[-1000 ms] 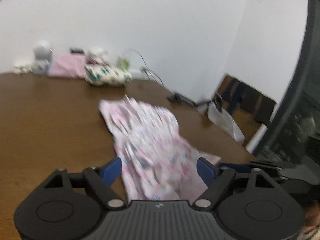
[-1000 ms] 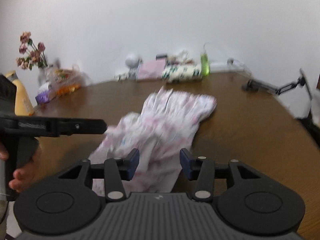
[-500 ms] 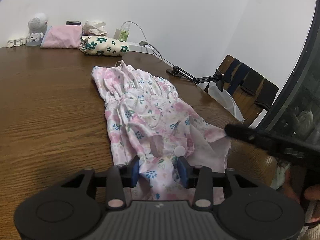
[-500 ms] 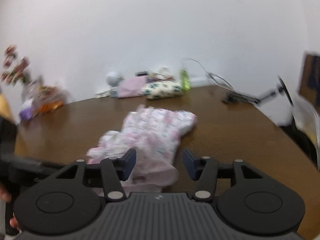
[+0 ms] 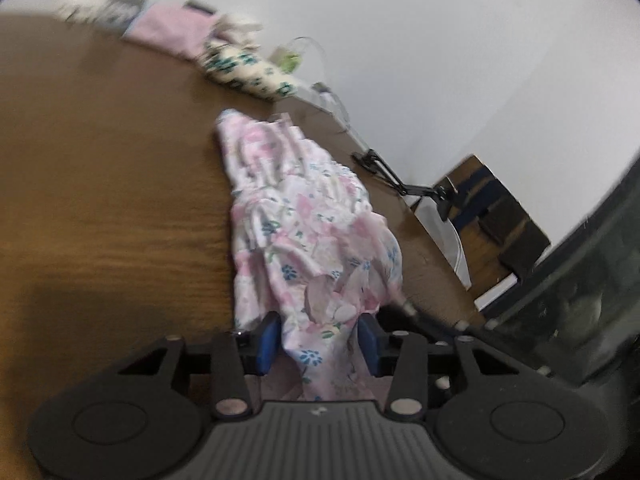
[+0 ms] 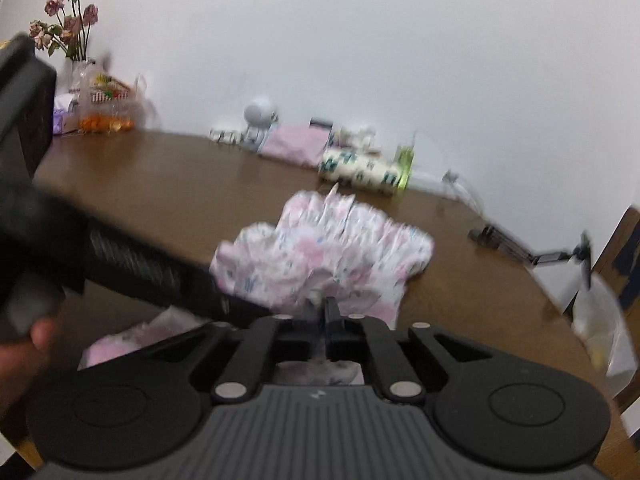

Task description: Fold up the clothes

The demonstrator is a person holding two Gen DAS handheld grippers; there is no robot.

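The wide brown wooden desk (image 5: 100,208) carries a thin pink floral cotton garment (image 5: 304,224), rumpled lengthwise, its near end lifted. It looks light, limp and prone to slipping and bunching, so it is best held at hems or corners. The left gripper (image 5: 318,340) tilts over the near end, jaws partly open with fabric draped between them; whether they pinch it is unclear. The right gripper (image 6: 319,314) sits low alongside, jaws closed on a fold of cloth.
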